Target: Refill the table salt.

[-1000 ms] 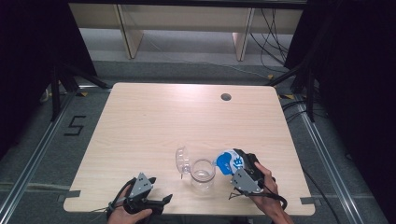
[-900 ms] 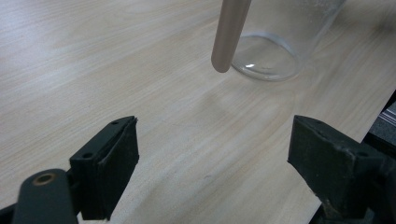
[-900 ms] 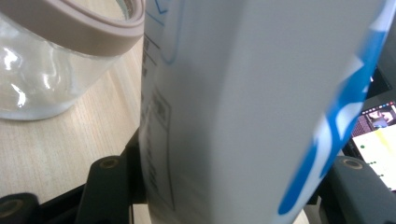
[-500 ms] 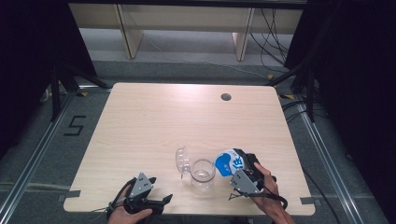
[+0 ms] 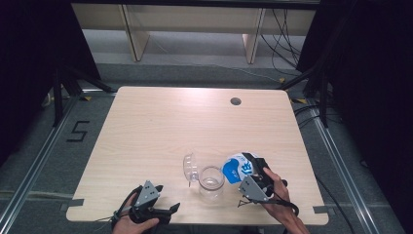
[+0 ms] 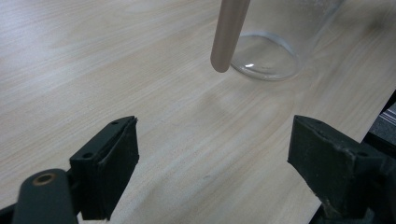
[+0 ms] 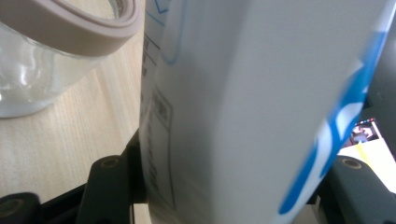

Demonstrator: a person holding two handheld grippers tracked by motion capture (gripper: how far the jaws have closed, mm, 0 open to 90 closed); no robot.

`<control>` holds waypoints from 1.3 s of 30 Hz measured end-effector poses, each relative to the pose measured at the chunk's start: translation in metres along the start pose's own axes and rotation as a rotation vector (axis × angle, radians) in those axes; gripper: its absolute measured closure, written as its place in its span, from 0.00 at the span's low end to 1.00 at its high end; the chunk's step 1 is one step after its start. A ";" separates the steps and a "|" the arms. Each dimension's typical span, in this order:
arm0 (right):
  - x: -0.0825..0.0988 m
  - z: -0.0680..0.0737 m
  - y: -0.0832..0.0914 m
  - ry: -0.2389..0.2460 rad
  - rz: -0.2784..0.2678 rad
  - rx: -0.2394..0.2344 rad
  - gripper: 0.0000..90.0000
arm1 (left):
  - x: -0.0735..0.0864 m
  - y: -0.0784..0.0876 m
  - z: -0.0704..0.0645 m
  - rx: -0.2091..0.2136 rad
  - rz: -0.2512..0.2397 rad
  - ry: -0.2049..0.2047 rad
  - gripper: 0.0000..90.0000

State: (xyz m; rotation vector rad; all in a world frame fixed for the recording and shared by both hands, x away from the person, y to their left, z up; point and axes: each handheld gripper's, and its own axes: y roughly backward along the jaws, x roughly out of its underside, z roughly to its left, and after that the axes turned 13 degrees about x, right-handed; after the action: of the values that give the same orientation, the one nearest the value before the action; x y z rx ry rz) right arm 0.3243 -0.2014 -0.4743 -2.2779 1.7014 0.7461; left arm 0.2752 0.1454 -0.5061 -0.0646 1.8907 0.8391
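Observation:
A clear glass jar [image 5: 212,183] stands near the table's front edge, its hinged lid [image 5: 189,167] swung open to the left. My right gripper [image 5: 249,176] is shut on a white and blue carton [image 5: 235,168], tilted so its top leans toward the jar's mouth. In the right gripper view the carton [image 7: 261,102] sits between both jaws, beside the jar's beige sealing ring [image 7: 70,23]. My left gripper [image 5: 157,210] rests low at the front left, open with nothing between its jaws. In its own view the left gripper [image 6: 215,172] faces the jar's base [image 6: 266,56] and the beige lid edge [image 6: 229,35].
The wooden table [image 5: 195,122] has a round cable hole [image 5: 235,101] at the back right. Dark frames and cables stand on the floor to both sides, and pale shelving runs behind the table.

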 end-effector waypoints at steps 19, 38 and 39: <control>0.001 -0.001 -0.003 0.082 -0.047 0.046 0.47 | -0.001 0.000 0.000 0.002 0.002 -0.015 0.17; 0.001 0.001 -0.002 0.152 -0.066 0.054 0.48 | -0.001 0.000 0.000 0.005 -0.001 -0.014 0.17; 0.000 0.002 -0.001 0.145 -0.050 0.058 0.48 | -0.001 0.000 0.000 0.004 -0.002 -0.013 0.17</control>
State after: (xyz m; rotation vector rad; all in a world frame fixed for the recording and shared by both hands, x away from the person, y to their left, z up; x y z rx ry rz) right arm 0.3247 -0.2005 -0.4763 -2.3775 1.6948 0.5257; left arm 0.2756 0.1449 -0.5058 -0.0587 1.8795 0.8320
